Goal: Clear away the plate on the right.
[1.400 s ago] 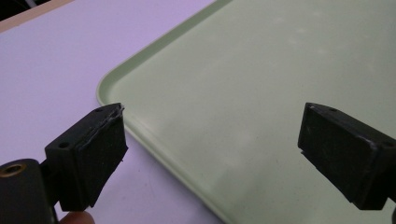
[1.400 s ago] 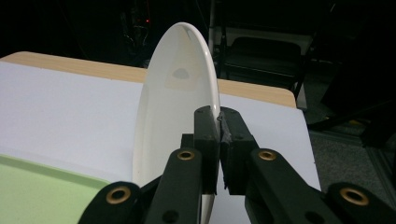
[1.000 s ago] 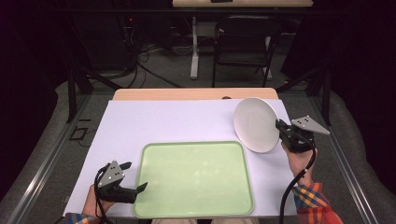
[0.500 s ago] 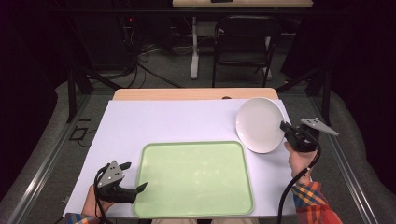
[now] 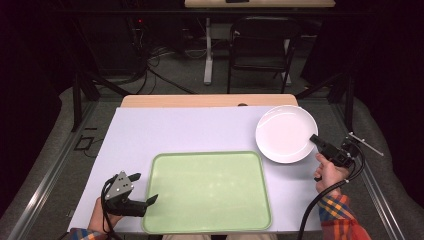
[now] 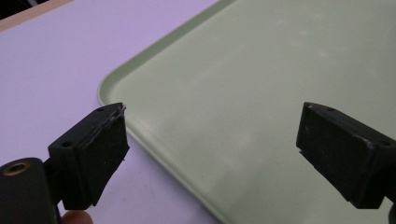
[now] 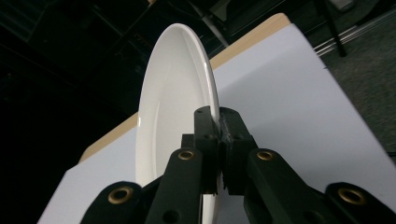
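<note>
One plate [image 5: 285, 133] is the thing being handled: white, round, and pinched at its near right rim by the right gripper [image 5: 316, 140], whose jaws are closed on the thin edge. In the right gripper view the plate [image 7: 175, 98] stands edge-on between those jaws, which meet on the rim with almost no gap. From above, the plate lies over the far right part of the white table cover [image 5: 175, 132], just beyond the far right corner of the green tray [image 5: 207, 190]; whether its far edge already touches the cover I cannot tell.

The step in hand looks like carrying the plate toward the tray and laying it flat. A rim grip this narrow gives little hold against the plate's weight, so the wrist should stay steady and the plate be kept close to level, with no quick swings. It would be best to bring it over the tray's raised lip without knocking it, lower the far edge first, then let the near edge down before loosening the jaws.

The left gripper [image 5: 145, 189] rests at the tray's near left corner, jaws spread wide with nothing between them; its own view shows the tray [image 6: 261, 93] corner lying under the gap. It could steady the tray if it slides.
</note>
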